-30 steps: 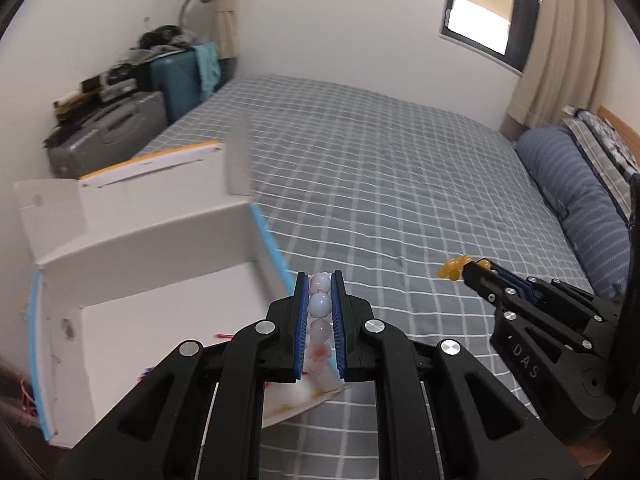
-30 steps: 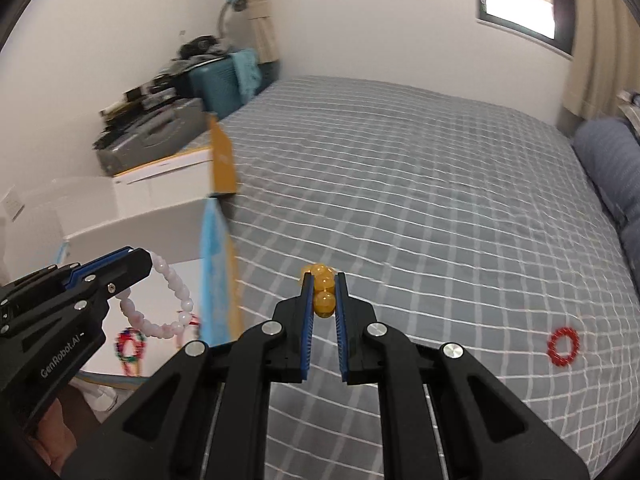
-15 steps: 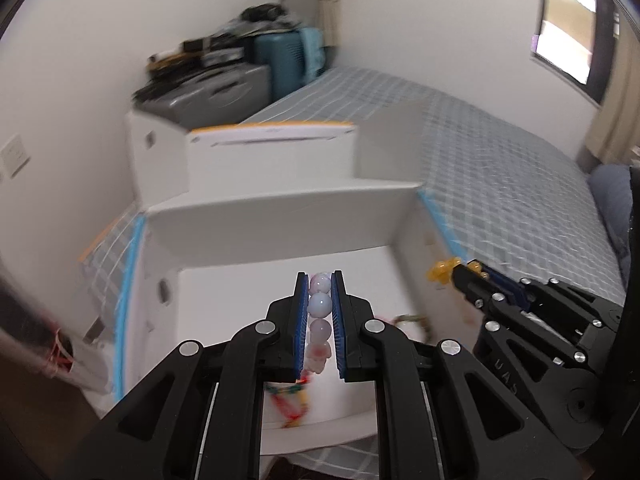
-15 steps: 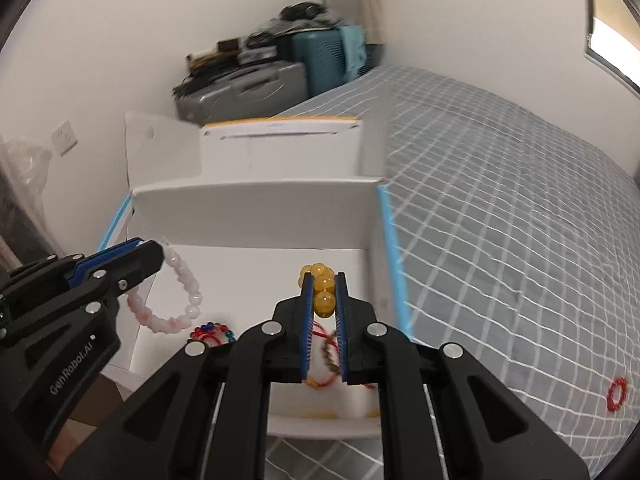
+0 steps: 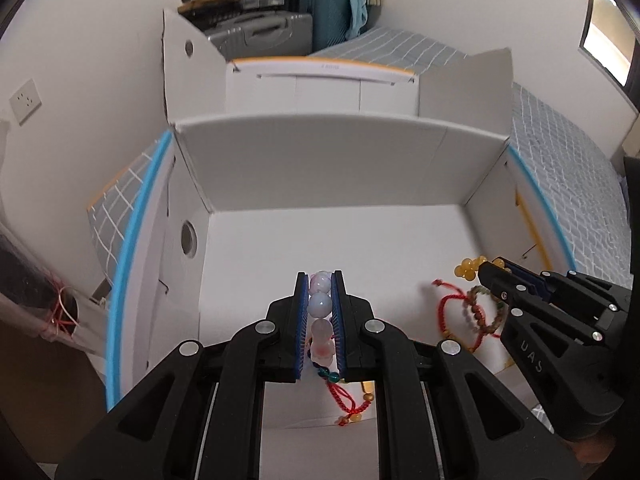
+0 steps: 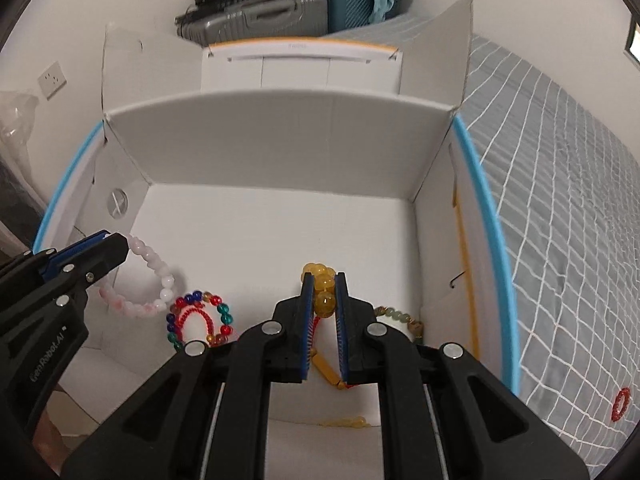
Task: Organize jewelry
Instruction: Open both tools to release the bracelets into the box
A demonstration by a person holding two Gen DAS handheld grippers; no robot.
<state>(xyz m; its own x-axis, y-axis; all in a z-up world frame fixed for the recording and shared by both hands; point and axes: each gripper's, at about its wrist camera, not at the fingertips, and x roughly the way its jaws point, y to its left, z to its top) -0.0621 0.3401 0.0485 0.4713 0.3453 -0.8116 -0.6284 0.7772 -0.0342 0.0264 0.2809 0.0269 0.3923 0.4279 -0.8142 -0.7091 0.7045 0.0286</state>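
Observation:
My left gripper (image 5: 320,280) is shut on a pale pink bead bracelet (image 5: 320,306), which hangs over the white open box (image 5: 320,168); the bracelet also shows in the right wrist view (image 6: 154,280). My right gripper (image 6: 323,280) is shut on an amber bead bracelet (image 6: 322,286), held over the box floor, and its beads show in the left wrist view (image 5: 468,270). On the box floor lie a multicoloured bead bracelet (image 6: 198,318), a red cord bracelet (image 5: 450,308) and a green-brown bead bracelet (image 6: 400,318).
The box (image 6: 280,136) has raised flaps and blue-edged sides. It rests at the edge of a grey checked bed (image 6: 560,200). A small red ring (image 6: 620,404) lies on the bed at right. Suitcases (image 6: 272,12) stand behind the box by the wall.
Both grippers have moved further over the box and lower into it, each still holding its bracelet. The box floor and the jewelry on it now fill the views.

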